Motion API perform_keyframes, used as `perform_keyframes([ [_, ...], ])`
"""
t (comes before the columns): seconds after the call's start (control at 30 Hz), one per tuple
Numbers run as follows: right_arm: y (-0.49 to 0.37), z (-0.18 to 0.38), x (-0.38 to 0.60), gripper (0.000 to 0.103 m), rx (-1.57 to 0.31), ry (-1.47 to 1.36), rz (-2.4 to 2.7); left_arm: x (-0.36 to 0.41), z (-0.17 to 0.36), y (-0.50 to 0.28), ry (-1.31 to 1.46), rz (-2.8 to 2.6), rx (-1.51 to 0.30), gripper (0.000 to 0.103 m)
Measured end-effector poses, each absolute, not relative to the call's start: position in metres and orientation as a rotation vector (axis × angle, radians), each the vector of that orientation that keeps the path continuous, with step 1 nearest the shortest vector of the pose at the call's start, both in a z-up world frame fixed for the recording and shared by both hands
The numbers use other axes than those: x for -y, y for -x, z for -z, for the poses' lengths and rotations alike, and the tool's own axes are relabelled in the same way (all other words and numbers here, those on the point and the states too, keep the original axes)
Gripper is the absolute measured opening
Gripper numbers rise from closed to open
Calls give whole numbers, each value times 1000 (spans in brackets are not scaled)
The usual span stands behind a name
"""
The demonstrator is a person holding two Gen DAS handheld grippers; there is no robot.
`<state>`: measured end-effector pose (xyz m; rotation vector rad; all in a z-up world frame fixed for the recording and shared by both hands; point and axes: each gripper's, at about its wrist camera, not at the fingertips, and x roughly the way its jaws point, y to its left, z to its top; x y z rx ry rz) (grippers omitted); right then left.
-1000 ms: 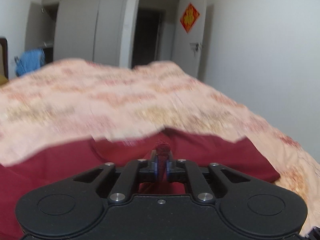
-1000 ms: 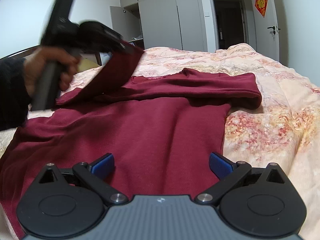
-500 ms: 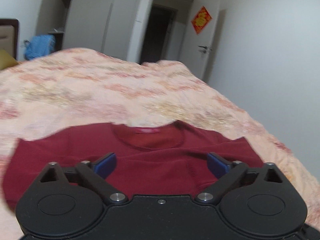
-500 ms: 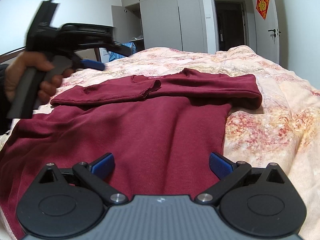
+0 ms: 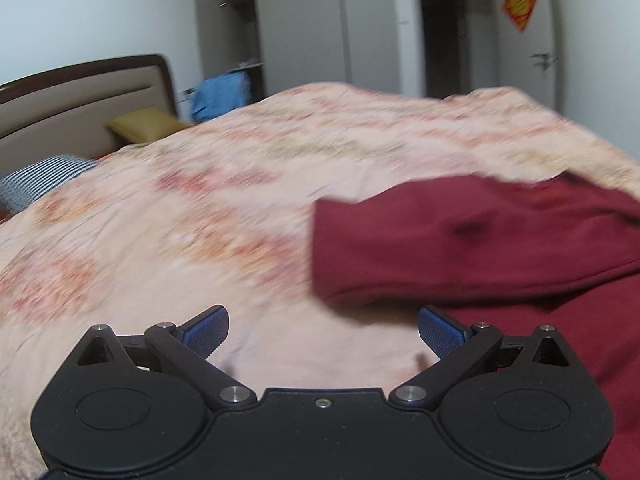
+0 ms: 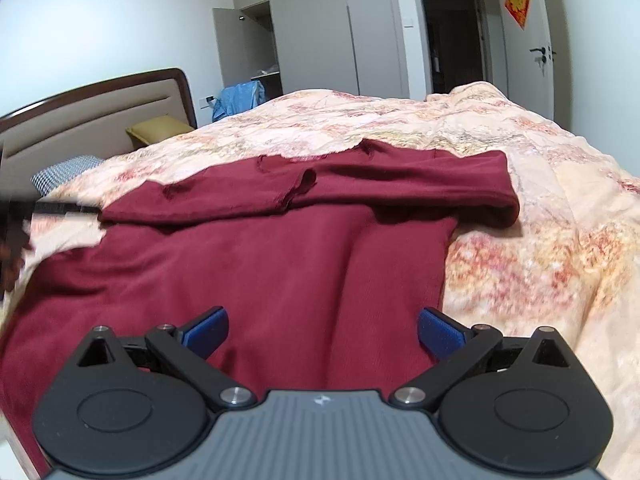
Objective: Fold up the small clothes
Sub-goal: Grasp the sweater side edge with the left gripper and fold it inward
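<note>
- Now the left gripper [image 5: 323,330] has its jaws spread wide, nothing between them, over bare quilt [image 5: 192,216].
- Right gripper [image 6: 323,330] likewise stands open, empty, above the maroon shirt [image 6: 280,264], which fills the frame's centre with both sleeves folded across its top.

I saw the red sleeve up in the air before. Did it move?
Yes. The sleeve came down out of the left tongs, now open, and lies folded across the red top, near the headboard side.

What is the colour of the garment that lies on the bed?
The garment is dark red, one plain colour. The right wrist view shows it best.
</note>
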<state>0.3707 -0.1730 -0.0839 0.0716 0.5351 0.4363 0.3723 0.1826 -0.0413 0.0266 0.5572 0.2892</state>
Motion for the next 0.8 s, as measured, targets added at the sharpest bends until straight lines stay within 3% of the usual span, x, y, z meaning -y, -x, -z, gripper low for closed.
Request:
perform_keyframes([
  [0.27, -446, 45, 143, 103, -481, -95, -546, -193, 53, -394, 23, -270, -550, 93],
  [0.43, -509, 44, 114, 85, -541, -87, -558, -190, 49, -401, 11, -258, -524, 90],
  [0.5, -526, 46, 105, 70, -579, -100, -551, -193, 48, -403, 20, -252, -519, 90],
  [0.57, -537, 51, 97, 60, -617, -90, -563, -195, 48, -404, 29, -251, -520, 89],
  [0.63, -543, 56, 87, 25, -639, -49, -582, -196, 47, -404, 34, -246, -514, 89],
  [0.67, -544, 55, 84, 3, -634, -24, -581, -195, 47, -403, 31, -241, -508, 88],
  [0.8, -541, 27, 88, 3, -509, -39, -598, -189, 45, -402, -4, -217, -483, 88],
])
